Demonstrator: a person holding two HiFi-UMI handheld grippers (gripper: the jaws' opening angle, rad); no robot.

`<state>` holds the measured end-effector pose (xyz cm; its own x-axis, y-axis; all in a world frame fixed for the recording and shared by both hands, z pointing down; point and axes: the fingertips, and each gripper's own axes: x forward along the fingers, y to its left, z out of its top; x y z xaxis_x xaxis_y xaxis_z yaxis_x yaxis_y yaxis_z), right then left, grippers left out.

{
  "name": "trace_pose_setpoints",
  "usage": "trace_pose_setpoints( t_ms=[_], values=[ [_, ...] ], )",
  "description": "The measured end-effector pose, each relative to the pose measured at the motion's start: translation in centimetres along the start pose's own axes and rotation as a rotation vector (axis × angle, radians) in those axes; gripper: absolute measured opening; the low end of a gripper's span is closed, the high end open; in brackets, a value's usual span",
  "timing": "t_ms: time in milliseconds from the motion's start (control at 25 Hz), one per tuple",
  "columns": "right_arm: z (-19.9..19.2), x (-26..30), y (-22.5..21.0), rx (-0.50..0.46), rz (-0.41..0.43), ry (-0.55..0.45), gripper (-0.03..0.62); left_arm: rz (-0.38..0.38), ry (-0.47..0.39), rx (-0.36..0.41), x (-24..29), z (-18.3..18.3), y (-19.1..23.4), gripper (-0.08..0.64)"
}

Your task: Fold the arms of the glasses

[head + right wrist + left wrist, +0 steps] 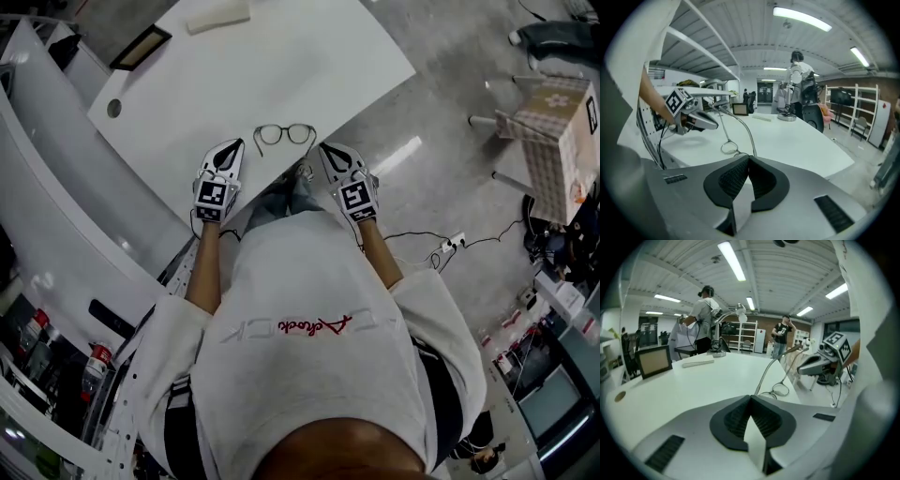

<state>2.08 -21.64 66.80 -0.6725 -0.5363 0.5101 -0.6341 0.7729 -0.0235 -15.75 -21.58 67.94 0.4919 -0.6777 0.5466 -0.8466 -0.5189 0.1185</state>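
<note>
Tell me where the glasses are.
Head view, centre: the glasses lie on the white table near its edge, between the left gripper and right gripper.

The glasses (284, 134) have a thin dark wire frame with two round lenses joined by a slim bridge. They sit on the white table (281, 56), close to its near edge. From above the lenses read as full circles, so the front seems to lie almost flat on the surface. Both arms are unfolded, and in the gripper views they rise off the tabletop.
</note>
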Motion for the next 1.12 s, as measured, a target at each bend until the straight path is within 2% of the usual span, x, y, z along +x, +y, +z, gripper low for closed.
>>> trace_pose_setpoints(
  t_ms=[120, 360, 520, 600, 680, 720, 880, 1000, 1120],
  values=[
    [-0.5, 1.2, -0.2, -0.142, 0.033, 0.062, 0.005, -0.038, 0.077, 0.166, 0.7, -0.9, 0.0, 0.021],
    [-2.3, 2.7, -0.8, -0.433, 0.103, 0.176, 0.005, -0.113, 0.175, 0.402, 2.1, -2.0, 0.5, 0.021],
    [-2.5, 3.2, -0.6, -0.518, 0.142, 0.198, 0.026, -0.180, 0.199, 0.547, 2.4, -2.0, 0.1, 0.023],
    [-2.5, 3.4, -0.5, -0.548, 0.156, 0.198, 0.122, -0.201, 0.208, 0.593, 2.6, -2.0, -0.1, 0.073],
    [-2.1, 3.6, -0.6, -0.569, 0.161, 0.191, 0.129, -0.208, 0.208, 0.635, 2.9, -1.6, -0.3, 0.146],
    [-1.7, 3.6, -0.7, -0.577, 0.166, 0.183, 0.129, -0.213, 0.204, 0.653, 3.0, -1.3, -0.5, 0.156],
    [-0.3, 3.7, -0.2, -0.622, 0.201, 0.149, 0.112, -0.238, 0.180, 0.716, 3.0, -0.1, -1.0, 0.156],
    [-0.1, 3.9, 0.1, -0.659, 0.238, 0.148, 0.101, -0.239, 0.175, 0.728, 3.2, 0.1, -1.1, 0.141],
    [-0.3, 4.0, 0.5, -0.694, 0.267, 0.148, 0.070, -0.250, 0.179, 0.753, 3.4, 0.0, -1.5, 0.082]
  ],
)
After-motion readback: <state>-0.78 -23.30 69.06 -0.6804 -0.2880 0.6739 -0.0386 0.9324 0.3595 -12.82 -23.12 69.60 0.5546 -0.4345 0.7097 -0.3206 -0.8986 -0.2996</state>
